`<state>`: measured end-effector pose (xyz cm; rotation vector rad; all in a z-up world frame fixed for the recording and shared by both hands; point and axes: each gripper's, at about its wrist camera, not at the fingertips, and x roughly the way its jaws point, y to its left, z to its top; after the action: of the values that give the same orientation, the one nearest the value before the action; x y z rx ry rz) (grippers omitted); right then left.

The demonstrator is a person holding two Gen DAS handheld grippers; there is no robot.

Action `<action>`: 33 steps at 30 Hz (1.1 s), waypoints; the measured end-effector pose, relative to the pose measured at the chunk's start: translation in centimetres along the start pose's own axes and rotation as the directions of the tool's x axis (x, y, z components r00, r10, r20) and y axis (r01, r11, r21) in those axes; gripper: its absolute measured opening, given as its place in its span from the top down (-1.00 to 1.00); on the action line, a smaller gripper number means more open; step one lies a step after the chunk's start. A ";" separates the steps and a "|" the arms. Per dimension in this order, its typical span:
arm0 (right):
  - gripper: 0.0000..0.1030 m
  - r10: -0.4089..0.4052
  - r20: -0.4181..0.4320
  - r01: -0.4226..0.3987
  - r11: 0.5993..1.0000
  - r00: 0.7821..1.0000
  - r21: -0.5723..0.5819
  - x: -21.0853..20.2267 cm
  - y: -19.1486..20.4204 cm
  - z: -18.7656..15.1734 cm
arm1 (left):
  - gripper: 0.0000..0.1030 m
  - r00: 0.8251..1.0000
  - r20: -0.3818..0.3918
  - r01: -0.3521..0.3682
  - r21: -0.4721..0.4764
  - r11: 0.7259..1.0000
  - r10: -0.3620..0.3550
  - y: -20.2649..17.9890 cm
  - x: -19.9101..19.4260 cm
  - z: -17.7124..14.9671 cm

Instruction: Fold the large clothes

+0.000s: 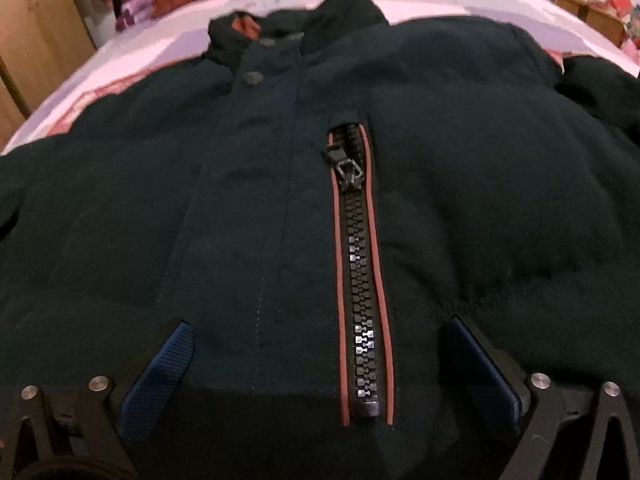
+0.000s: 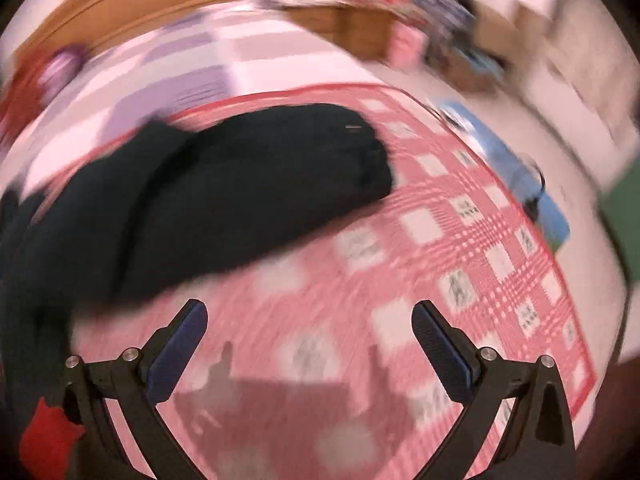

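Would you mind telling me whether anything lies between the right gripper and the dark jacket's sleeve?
Nothing visible does. The right gripper is open over bare pink checked cloth, and the dark jacket lies ahead to its left with only that cloth between them. The view is blurred.

Both views look close over the jacket (image 1: 280, 200).

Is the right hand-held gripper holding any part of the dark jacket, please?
No, the right hand-held gripper is open over the red checked cloth, with the jacket lying beyond its fingers.
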<state>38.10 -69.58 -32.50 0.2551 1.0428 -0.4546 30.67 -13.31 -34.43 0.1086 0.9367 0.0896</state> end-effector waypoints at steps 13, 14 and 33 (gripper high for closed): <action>-0.99 0.276 -0.055 -0.221 0.862 0.960 0.456 11.2 -2.8 5.9 | -1.00 0.999 0.039 0.009 -0.005 1.000 -0.008 -0.2 0.8 -0.7; -0.99 0.281 -0.046 -0.228 0.857 0.959 0.462 11.6 -2.6 6.2 | -1.00 0.999 0.042 0.008 -0.004 1.000 -0.008 -0.2 0.8 -0.7; 0.65 -0.059 0.146 0.019 0.965 0.987 0.263 4.6 -2.5 9.8 | -1.00 0.998 0.049 0.027 0.003 1.000 -0.027 -0.3 1.0 -1.1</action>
<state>46.37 -76.91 -31.73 0.4281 0.8375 -0.6392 30.41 -13.43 -35.89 0.1002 0.8889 0.0609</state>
